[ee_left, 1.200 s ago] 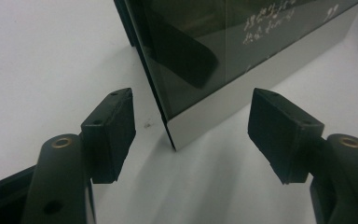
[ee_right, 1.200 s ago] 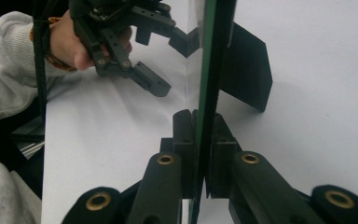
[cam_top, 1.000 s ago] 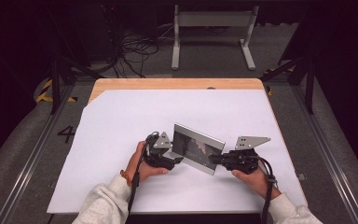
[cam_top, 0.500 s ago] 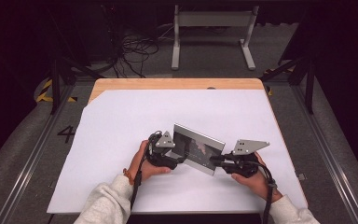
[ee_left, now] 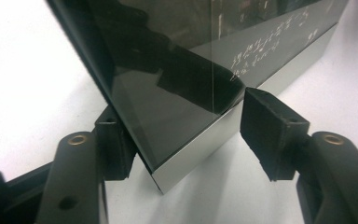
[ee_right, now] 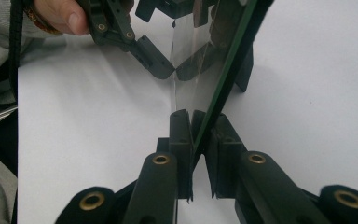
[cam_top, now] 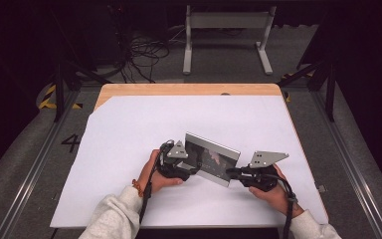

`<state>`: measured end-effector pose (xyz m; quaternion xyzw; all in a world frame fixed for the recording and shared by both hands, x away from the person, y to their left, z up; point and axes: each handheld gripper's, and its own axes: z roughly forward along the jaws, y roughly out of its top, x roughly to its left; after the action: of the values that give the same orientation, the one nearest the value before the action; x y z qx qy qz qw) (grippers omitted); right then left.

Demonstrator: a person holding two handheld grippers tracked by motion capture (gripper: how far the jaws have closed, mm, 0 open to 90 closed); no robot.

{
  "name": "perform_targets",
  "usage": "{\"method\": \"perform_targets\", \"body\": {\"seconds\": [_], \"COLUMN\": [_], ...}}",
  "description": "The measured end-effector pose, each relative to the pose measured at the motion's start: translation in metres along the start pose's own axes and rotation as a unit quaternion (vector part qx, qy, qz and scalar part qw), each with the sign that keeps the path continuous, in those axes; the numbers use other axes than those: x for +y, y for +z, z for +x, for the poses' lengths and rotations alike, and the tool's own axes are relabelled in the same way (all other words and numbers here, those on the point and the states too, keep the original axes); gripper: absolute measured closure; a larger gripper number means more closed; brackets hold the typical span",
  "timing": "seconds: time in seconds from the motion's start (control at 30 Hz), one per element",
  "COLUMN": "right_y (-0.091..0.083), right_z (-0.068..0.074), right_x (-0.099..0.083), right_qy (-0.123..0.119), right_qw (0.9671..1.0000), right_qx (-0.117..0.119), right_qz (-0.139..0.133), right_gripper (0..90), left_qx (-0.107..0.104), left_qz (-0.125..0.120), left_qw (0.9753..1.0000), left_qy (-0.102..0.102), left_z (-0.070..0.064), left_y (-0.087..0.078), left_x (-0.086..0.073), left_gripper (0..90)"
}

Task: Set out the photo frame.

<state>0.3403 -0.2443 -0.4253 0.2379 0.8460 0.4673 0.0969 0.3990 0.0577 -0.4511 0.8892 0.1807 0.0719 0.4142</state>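
High view: glass plaque [cam_top: 212,158] upright on white table [cam_top: 129,129], between left gripper [cam_top: 195,167] and right gripper [cam_top: 231,173].

Left gripper view: jaws apart, straddling plaque's corner; likely to tip if bumped.

Right gripper view: jaws clamped on plaque's edge; thin hold, may slip.

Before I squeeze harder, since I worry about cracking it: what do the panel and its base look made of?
The panel looks like dark glass or acrylic: glossy, mirroring the gripper, greenish edge, pale etched characters. Its base looks like brushed metal, matte silver, though coated plastic is possible. The table cover looks like matte white paper.
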Motion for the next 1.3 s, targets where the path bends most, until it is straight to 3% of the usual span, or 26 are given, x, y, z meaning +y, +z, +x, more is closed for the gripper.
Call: {"method": "perform_targets", "body": {"seconds": [0.27,0.57,0.77,0.87,0.97,1.3], "right_y": [0.001,0.004,0.003,0.000,-0.002,0.004], "right_z": [-0.001,-0.001,-0.004,-0.006,-0.004,-0.009], "right_x": [0.001,0.003,0.000,-0.002,-0.009,-0.009], "right_qy": [0.000,-0.001,0.020,0.021,0.015,0.030], "right_qw": [0.9999,0.9993,0.9981,0.9985,0.9988,0.9978], "right_qx": [-0.017,-0.038,-0.057,-0.049,-0.042,-0.058], "right_qz": [0.000,0.000,0.004,0.012,0.020,0.007], "right_gripper": [81.1,77.2,63.7,69.8,82.6,81.6], "left_qx": [-0.005,0.003,0.009,0.006,0.003,0.014], "left_qz": [0.008,0.014,0.010,0.007,0.006,0.015], "left_qw": [1.0000,0.9998,0.9998,0.9999,0.9999,0.9997], "left_qy": [0.002,0.013,0.014,0.011,0.010,0.016], "left_z": [-0.001,-0.005,-0.005,-0.005,-0.006,-0.006], "left_y": [-0.009,-0.014,-0.015,-0.016,-0.016,-0.018], "left_x": [-0.004,-0.007,-0.007,-0.007,-0.007,-0.011], "left_gripper": [52.1,56.0,56.0,57.2,59.5,63.7]}}
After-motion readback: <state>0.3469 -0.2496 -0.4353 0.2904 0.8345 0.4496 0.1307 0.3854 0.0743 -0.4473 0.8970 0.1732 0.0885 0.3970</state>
